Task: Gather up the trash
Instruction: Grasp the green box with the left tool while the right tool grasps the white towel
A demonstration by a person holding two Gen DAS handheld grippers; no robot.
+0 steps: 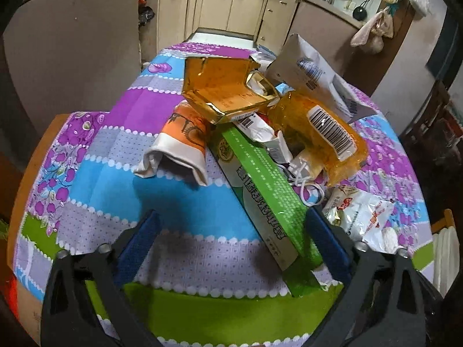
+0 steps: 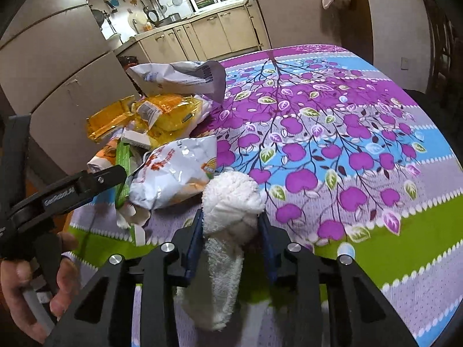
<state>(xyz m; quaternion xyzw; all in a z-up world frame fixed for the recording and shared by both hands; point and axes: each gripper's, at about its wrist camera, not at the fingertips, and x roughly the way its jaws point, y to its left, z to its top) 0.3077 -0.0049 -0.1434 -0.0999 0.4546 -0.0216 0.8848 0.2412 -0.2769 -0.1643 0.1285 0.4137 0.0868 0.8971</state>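
We hold the left hand-held gripper (image 1: 231, 248) with its jaws spread wide over the bench (image 1: 179, 312), which wears a patchwork cloth of blue, purple and green. The near end of a long green box (image 1: 260, 202) lies between the blue pads, close against the right one; we cannot tell whether it touches, and nothing is pinched. Just ahead of this hand-held gripper the trash sits heaped: a crushed orange-and-white paper cup (image 1: 179, 150) to the left of the box, an amber plastic tray (image 1: 222, 89) beyond it, and an orange wrapper (image 1: 318, 133) with a barcode ahead to the right.

Our right hand-held gripper (image 2: 230, 228) stands narrow, its pads pressed on a rolled white cloth (image 2: 228, 211). Just ahead and left of it lies a crumpled white snack bag (image 2: 173, 173).
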